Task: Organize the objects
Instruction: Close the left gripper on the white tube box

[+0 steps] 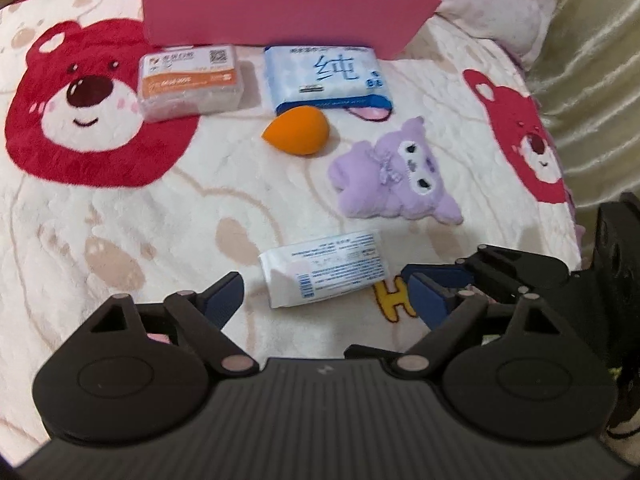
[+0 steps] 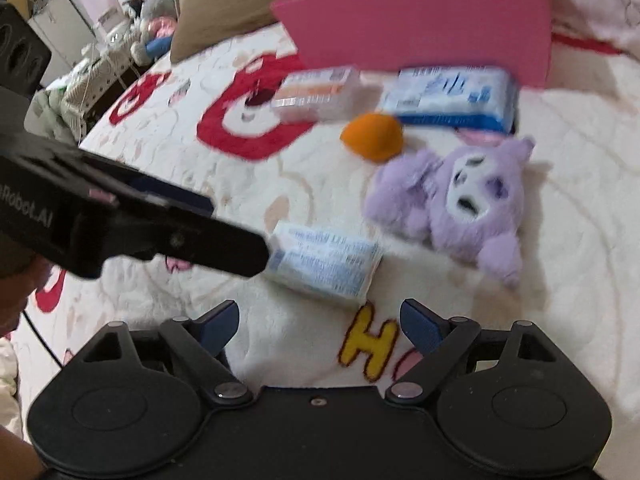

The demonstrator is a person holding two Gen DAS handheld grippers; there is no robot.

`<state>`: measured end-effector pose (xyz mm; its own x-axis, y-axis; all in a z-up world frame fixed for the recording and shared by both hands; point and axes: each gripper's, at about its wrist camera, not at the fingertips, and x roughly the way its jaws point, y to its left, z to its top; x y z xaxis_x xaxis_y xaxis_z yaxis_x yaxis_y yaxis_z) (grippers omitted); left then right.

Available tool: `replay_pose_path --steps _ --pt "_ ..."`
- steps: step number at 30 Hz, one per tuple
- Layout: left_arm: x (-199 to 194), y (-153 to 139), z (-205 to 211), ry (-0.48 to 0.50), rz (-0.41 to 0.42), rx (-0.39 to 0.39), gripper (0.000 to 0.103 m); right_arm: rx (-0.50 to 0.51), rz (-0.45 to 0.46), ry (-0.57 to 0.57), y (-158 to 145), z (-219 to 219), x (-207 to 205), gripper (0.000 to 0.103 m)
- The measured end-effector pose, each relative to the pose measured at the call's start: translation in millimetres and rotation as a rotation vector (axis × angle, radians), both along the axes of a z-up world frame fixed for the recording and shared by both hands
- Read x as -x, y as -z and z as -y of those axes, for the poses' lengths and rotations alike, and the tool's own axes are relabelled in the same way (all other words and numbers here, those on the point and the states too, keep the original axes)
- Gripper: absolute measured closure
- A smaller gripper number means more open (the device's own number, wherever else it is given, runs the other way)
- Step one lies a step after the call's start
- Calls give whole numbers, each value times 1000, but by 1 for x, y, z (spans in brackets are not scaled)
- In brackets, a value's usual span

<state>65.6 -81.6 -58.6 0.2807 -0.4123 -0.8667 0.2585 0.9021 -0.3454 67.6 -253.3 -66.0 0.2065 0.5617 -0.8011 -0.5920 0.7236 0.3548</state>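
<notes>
A small white tissue pack (image 1: 324, 272) (image 2: 326, 268) lies on the bear-print blanket. My left gripper (image 1: 326, 296) is open and its blue pads flank the pack's near end without touching it. One of its fingers (image 2: 224, 248) reaches in from the left, its tip at the pack's left end. My right gripper (image 2: 320, 326) is open and empty over a yellow letter, just short of the pack. Farther off lie a purple plush (image 1: 392, 172) (image 2: 460, 200), an orange sponge egg (image 1: 296, 130) (image 2: 372, 136), a blue tissue pack (image 1: 328, 80) and an orange-and-white box (image 1: 190, 80).
A pink open box (image 1: 280, 8) (image 2: 420, 28) stands at the back, behind the packs. A pillow (image 1: 492, 8) and a curtain (image 1: 592, 60) lie at the right. The bed's left edge drops to clutter and furniture (image 2: 100, 60). The right gripper's body (image 1: 520, 266) crowds the left gripper's right side.
</notes>
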Motion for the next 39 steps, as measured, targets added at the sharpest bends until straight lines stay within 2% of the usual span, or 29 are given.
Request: replay_pose_path --steps 6,10,13,15,17,20,22,27,34,36,38,39 --pt "-2 14 -5 -24 -18 30 20 -5 46 54 5 -1 0 17" --pt "-4 26 -7 -63 -32 70 34 20 83 63 9 -6 -2 21" --pt "-4 31 -8 -76 -24 91 39 16 83 69 10 -5 -2 23" --pt "-4 35 -7 -79 -18 89 42 7 83 81 10 -4 -4 28" --pt "-5 38 -7 -86 -21 82 53 2 75 96 11 -3 -7 38" --pt "-6 41 -8 -97 -20 81 58 -8 59 99 15 -4 -10 46" --pt "-6 44 -7 -100 -26 75 59 -4 67 94 16 -6 -8 47" --pt "-13 54 -15 -123 -108 149 59 25 82 92 19 -10 -7 48" --pt "-13 53 -12 -134 -118 129 55 34 104 71 16 -11 -4 47" --pt "-14 52 -14 -142 -121 137 55 54 110 68 13 -11 -4 44" --pt "-16 54 -18 -165 -118 156 54 56 125 71 11 -9 -3 27" --pt "-16 55 -20 -184 -112 178 54 50 132 78 11 -7 -2 27"
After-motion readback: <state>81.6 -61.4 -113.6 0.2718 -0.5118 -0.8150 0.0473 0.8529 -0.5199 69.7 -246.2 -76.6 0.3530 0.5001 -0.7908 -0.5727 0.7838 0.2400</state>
